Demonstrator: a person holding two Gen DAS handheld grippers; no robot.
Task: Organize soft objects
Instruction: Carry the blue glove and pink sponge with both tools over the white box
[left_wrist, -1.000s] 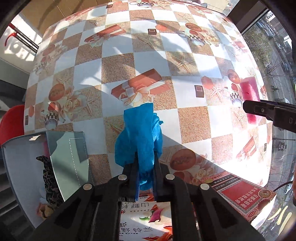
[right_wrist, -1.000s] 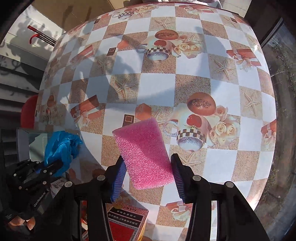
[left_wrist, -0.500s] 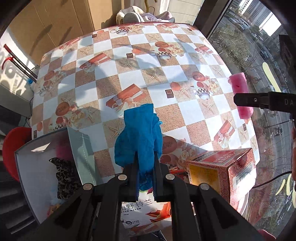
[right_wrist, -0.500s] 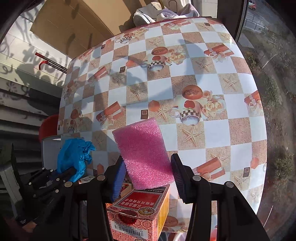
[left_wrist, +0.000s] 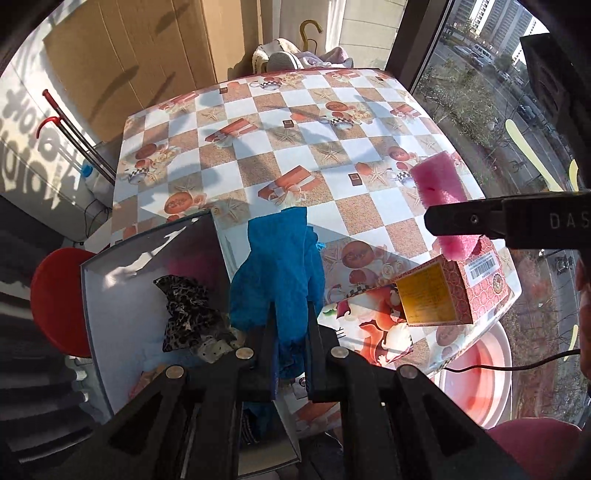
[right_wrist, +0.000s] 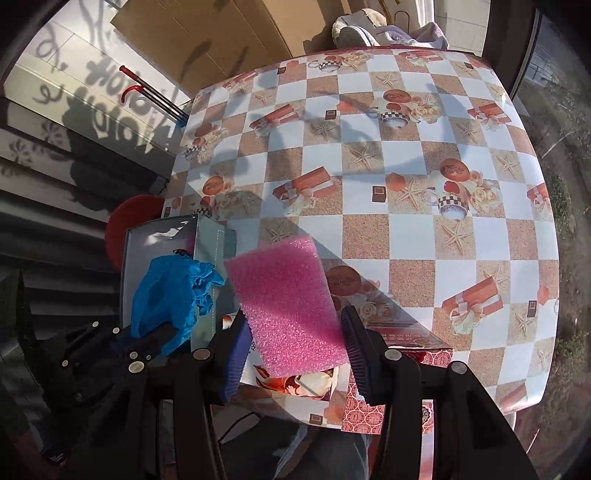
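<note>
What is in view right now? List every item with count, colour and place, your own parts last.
blue cloth: 1, blue, held up above the table's near left edge
pink foam sponge: 1, pink, held up above the table's near edge
open box: 1, grey-white, at the table's near left
leopard-print fabric: 1, black and tan, inside the open box
red carton: 1, red with a yellow end, on the table's near right
table: 1, checked brown and white cloth, centre
red stool: 1, red, left of the open box
left hand-held gripper: 1, black, shut on the blue cloth
right hand-held gripper: 1, black, shut on the pink foam sponge
</note>
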